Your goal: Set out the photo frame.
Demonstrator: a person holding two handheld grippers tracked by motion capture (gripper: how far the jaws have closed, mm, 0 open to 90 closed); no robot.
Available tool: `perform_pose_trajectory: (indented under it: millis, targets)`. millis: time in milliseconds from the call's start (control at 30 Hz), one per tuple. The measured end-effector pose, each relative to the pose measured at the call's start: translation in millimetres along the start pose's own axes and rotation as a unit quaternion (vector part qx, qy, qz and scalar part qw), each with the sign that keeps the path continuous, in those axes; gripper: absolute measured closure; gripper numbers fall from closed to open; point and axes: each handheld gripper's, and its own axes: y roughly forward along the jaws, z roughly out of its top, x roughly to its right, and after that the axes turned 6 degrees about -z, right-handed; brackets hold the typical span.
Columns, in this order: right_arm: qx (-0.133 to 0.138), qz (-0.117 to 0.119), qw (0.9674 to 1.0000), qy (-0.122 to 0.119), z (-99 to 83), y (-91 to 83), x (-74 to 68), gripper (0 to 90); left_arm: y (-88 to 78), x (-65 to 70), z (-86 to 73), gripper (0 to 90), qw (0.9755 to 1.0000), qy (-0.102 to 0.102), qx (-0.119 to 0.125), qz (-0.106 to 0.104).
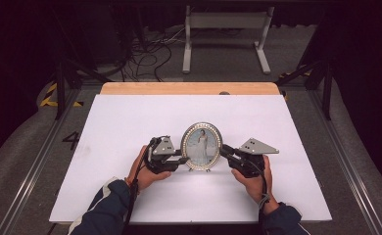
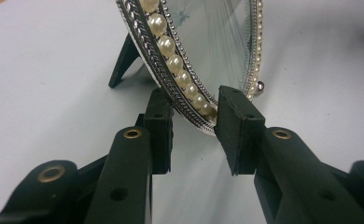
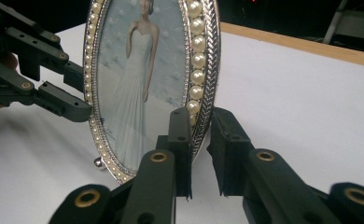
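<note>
at the centre of the white tabletop (image 1: 130, 117), you are steadying the upright oval picture frame (image 1: 202, 145): left gripper (image 1: 183, 159) and right gripper (image 1: 223, 152) fingers are pinching its opposite rims. it is looking stiff, glazed and fragile; grip metal, not pearls.

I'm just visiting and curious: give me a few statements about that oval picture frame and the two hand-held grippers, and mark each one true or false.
1. The oval silver picture frame with a pearl border stands upright on the white table. True.
2. The left gripper closes on the frame's edge. True: its pads sit on either side of the rim.
3. The right gripper hovers well away from the frame. False: its jaws clasp the opposite edge.
4. The frame holds a landscape photo. False: it shows a figure in a long white dress.
5. The frame lies face down. False: a dark prop leg supports it from behind.
</note>
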Motion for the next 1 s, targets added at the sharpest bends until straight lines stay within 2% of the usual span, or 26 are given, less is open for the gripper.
perform_pose_trajectory:
  millis: [300,367,467,833,1000]
  targets:
    - [-0.002,0.0,1.0,0.002,-0.8,0.6,0.8,76.3,0.5,-0.6,0.7,66.6,1.0,0.009,0.001,0.002]
    - [-0.008,0.001,0.9999,-0.006,-1.0,2.0,-1.3,73.8,-0.4,0.0,1.2,65.8,0.9999,0.012,0.0,0.006]
    - [-0.008,0.01,0.9999,-0.002,-0.4,1.3,-1.3,73.4,-1.6,0.4,1.8,64.3,0.9998,0.015,0.001,0.011]
    - [-0.016,0.002,0.9987,-0.049,1.7,2.6,-4.4,68.6,-4.0,-0.6,2.9,58.8,0.9995,0.021,0.008,0.021]
    - [-0.014,-0.005,0.9986,-0.051,2.3,2.0,-3.8,64.8,-3.9,-0.9,3.0,55.9,0.9994,0.022,0.009,0.023]
